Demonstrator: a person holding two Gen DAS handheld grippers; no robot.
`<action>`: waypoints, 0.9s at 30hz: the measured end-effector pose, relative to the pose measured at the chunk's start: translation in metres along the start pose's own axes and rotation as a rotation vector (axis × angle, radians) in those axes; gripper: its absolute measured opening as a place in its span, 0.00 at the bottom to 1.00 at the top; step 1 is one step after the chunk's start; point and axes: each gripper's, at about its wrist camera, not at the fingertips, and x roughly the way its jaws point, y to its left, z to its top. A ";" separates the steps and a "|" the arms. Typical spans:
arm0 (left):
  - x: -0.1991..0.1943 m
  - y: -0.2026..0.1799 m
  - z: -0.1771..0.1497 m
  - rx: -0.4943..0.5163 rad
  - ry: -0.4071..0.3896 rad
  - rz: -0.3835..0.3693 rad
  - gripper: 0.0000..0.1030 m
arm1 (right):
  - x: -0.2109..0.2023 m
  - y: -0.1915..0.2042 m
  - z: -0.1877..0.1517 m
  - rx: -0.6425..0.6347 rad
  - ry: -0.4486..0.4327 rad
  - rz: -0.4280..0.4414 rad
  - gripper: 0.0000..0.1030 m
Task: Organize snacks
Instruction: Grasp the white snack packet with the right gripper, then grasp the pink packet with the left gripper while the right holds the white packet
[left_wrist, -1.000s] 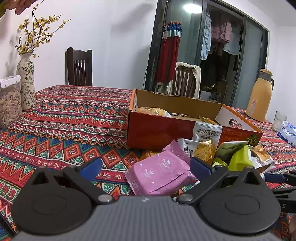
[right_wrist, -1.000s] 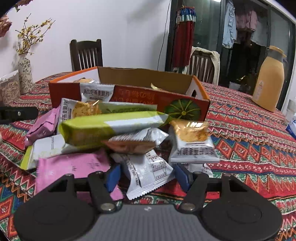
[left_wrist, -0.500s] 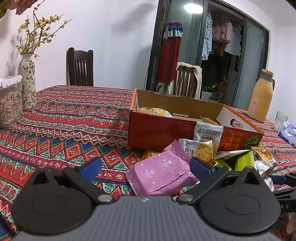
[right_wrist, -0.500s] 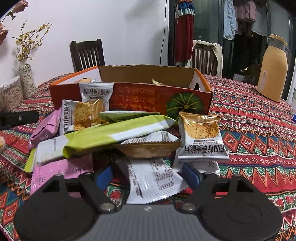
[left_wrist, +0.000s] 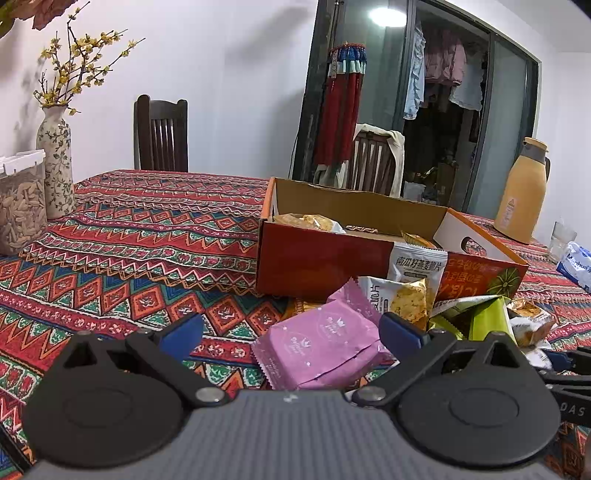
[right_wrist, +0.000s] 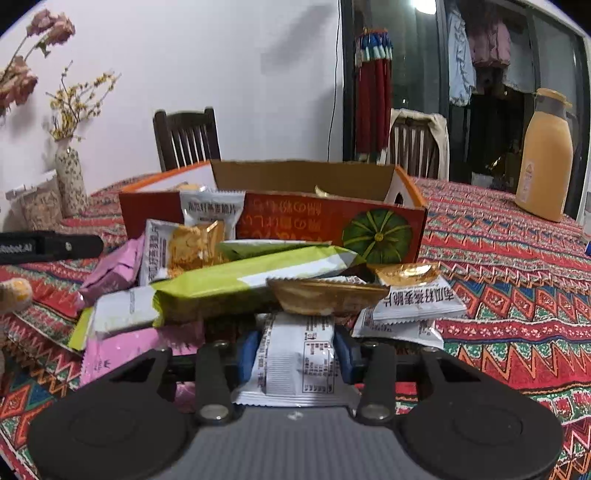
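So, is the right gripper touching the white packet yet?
Touching. The right wrist view shows the right gripper with both blue jaws, just closed, pressed against the white packet.

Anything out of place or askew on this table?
Yes. Most snack packets sit in a loose heap in front of the orange box, not in it. One white packet hangs over the box's front wall.
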 end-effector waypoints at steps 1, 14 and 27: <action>0.000 0.000 0.000 0.000 0.001 0.000 1.00 | -0.002 0.000 0.000 0.004 -0.016 -0.001 0.40; 0.003 -0.003 0.001 -0.004 0.019 0.046 1.00 | -0.028 -0.013 -0.006 0.109 -0.219 0.018 0.39; 0.023 -0.024 0.025 -0.086 0.154 0.025 1.00 | -0.033 -0.024 -0.009 0.176 -0.268 0.037 0.39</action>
